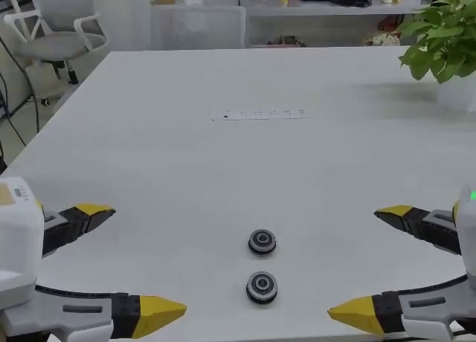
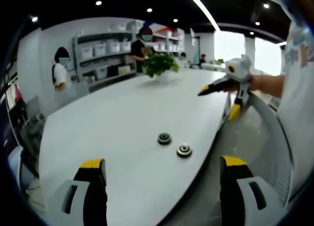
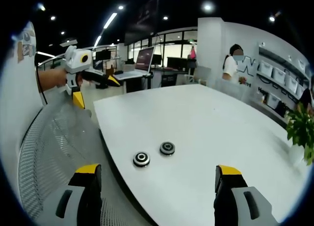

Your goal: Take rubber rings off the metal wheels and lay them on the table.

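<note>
While the left gripper [image 1: 128, 261] and right gripper [image 1: 355, 262] both hover with jaws spread and nothing held, the two metal wheels [image 1: 262, 242] lie between them on the table [image 1: 223, 156], probably hard, heavy and slippery, so pinch each stretchy rubber ring [image 1: 249, 288] at its outer edge.

Left hand-held gripper [image 1: 146, 259] and right hand-held gripper [image 1: 352, 262]: grey shells, black jaws, yellow tips; white printed shirt [image 2: 300, 88].
</note>
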{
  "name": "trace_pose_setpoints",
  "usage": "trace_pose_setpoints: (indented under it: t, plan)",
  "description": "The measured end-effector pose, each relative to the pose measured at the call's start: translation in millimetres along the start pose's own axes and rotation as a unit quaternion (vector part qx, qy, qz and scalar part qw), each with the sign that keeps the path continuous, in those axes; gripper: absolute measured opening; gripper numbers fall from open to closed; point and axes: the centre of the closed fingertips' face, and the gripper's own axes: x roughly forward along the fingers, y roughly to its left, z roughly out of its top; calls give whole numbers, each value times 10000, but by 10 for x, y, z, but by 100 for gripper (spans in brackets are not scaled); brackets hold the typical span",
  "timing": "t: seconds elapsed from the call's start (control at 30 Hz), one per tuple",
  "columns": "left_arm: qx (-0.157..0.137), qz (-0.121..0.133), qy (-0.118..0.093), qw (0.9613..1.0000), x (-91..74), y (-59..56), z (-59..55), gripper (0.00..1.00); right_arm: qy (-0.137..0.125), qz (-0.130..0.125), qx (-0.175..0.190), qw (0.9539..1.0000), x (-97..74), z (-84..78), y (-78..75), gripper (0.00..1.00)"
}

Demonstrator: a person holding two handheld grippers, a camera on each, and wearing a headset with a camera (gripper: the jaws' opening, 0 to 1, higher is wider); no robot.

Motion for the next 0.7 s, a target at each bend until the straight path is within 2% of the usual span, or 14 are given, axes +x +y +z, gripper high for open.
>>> trace_pose_setpoints:
  t: [0.7]
  plan:
    - [-13, -12, 18, 10000, 48, 49, 7, 97, -21, 2, -10, 10000, 46, 34, -65, 95]
